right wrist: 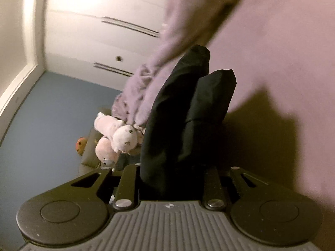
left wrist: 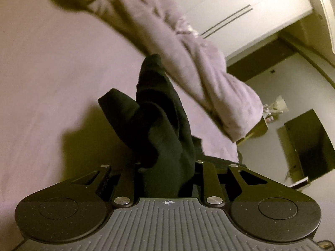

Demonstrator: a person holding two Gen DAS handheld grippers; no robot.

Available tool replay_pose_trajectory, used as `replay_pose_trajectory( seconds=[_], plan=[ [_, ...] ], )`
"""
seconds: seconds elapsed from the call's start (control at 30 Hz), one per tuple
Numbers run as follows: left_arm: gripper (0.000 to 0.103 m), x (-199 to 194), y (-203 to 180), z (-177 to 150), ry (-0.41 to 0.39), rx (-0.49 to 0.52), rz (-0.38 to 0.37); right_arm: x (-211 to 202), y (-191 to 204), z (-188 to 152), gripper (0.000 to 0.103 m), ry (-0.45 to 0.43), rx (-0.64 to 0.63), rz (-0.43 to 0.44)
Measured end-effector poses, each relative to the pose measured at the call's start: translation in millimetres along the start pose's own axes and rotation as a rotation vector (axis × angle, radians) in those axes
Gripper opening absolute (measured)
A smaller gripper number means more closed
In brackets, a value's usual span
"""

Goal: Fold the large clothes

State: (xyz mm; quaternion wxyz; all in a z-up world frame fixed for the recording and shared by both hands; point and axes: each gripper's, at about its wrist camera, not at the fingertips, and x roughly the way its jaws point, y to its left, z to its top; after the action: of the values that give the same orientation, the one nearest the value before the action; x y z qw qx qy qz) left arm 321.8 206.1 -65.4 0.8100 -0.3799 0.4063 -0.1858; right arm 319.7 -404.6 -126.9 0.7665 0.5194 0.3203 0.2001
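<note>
Two views are looking forward along hand-held tongs over a bed covered in a pale lilac sheet [left wrist: 52, 67].

In the left wrist view, the left tongs [left wrist: 165, 167] are pinching a bunched fold of a black garment [left wrist: 159, 115]. The dark cloth is rising out from between the fingers, which it hides, and is standing up in crumpled peaks in front of the camera. Behind it, a rumpled lilac duvet [left wrist: 188, 52] is stretching diagonally across the view. Beyond that, white wardrobe doors [left wrist: 240, 10] with dark slot handles are showing, and a dark screen [left wrist: 309, 144] is standing at the right edge.

In the right wrist view, the right tongs [right wrist: 173, 173] are likewise pinching the black garment [right wrist: 188, 115], which is filling the narrow gap between the fingers and lifting in two upright folds. It is casting a shadow on the sheet [right wrist: 282, 41] to the right. The duvet [right wrist: 188, 21] is blurring across the top. To the left, pale soft toys [right wrist: 119, 136] are lying near the bed's edge, with blue floor [right wrist: 41, 115] and wardrobe doors [right wrist: 94, 31] beyond.
</note>
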Motion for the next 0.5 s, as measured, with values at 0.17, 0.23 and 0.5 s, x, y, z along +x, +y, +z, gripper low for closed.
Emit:
replay_pose_trajectory(
  seconds=[0.17, 0.23, 0.5],
  plan=[
    [0.037, 10.0, 41.0, -25.5, 0.03, -0.007, 0.148, -8.1, -13.8, -22.7, 0.034, 0.005, -0.019, -0.214],
    [0.042, 9.0, 51.4, -29.2, 0.008, -0.025, 0.158, -16.1, -7.1, -25.1, 0.039, -0.056, -0.079, -0.355],
    [0.057, 21.8, 76.6, -41.2, -0.017, -0.065, 0.184, 8.1, 89.2, -76.7, 0.041, -0.382, -0.529, -0.619]
  ],
)
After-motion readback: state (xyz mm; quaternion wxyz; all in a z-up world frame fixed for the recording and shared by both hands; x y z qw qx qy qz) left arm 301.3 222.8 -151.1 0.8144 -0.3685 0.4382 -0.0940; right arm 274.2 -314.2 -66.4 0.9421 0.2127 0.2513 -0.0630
